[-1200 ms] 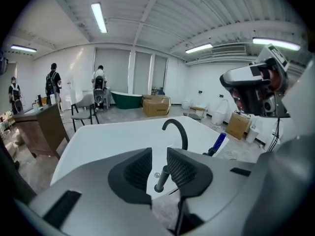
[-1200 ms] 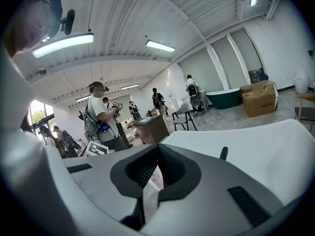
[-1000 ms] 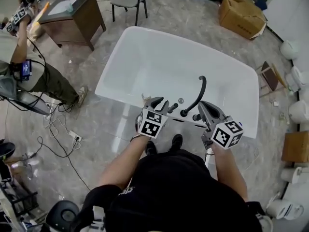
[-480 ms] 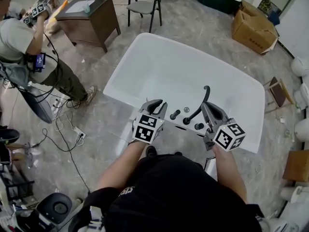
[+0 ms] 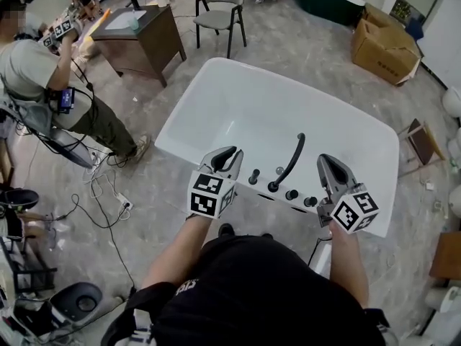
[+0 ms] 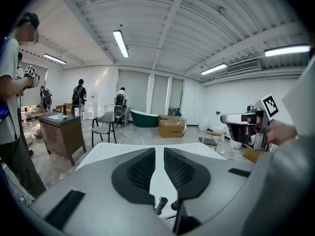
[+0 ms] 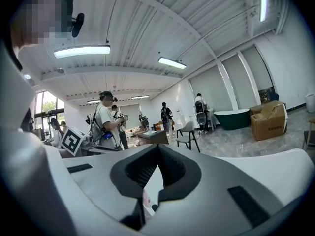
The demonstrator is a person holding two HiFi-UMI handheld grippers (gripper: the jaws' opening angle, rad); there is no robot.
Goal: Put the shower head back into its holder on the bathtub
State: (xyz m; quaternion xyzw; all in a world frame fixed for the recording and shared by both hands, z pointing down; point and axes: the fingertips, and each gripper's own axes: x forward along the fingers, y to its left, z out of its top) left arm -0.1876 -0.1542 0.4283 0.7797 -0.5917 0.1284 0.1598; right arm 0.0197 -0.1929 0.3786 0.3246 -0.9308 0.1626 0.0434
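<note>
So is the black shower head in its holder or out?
In: the black curved shower head stands upright, its foot seated among the fittings on the white bathtub rim.

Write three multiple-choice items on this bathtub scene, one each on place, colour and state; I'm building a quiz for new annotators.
1. The black shower head stands: A on the tub's near rim; B on its far rim; C inside its basin.
2. That tub is: A green; B white; C brown.
3. The right gripper is: A wide open; B shut on the shower head; C shut, empty.

A, it rises from the rim nearest the person; B, its walls are plain white; C, its jaw tips meet with nothing between.
</note>
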